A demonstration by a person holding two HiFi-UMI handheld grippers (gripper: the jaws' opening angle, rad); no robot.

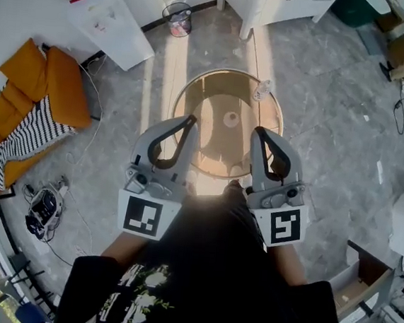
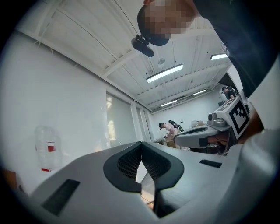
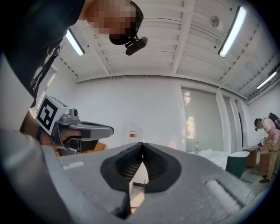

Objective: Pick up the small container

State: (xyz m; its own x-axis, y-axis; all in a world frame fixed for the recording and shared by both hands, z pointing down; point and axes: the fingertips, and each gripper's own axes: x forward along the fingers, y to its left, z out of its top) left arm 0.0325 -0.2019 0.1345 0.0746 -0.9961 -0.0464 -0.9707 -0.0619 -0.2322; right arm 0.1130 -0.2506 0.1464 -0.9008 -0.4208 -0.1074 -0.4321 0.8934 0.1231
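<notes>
The small container (image 1: 231,119) sits near the middle of a round glass worktop (image 1: 182,91), seen from above as a pale round shape; a second, clear item (image 1: 263,91) stands at the worktop's far right edge, and what it is cannot be made out.

The left tool (image 1: 191,119) and the right tool (image 1: 257,130) are held side by side in front of the person's body, both pointing ahead over the near edge of the worktop; neither touches anything. In the left gripper view the left tool (image 2: 141,144) has its ribbed pads pressed together at the tips with nothing between them; in the right gripper view the right tool (image 3: 142,144) is the same, pads meeting and empty. Both look out level across the room, so the container shows in neither of those views.

The relation that matters: the container lies forward of and below both tools, between their two lines and somewhat closer to the right tool's; so the right hand looks the nearer one for the pick. The container appears round from above, with no long axis to line up on; any approach angle should serve. The chosen tool would likely need to open, tip downward, and come in toward the worktop's centre; the clear item at the far right edge is well apart from that path.
</notes>
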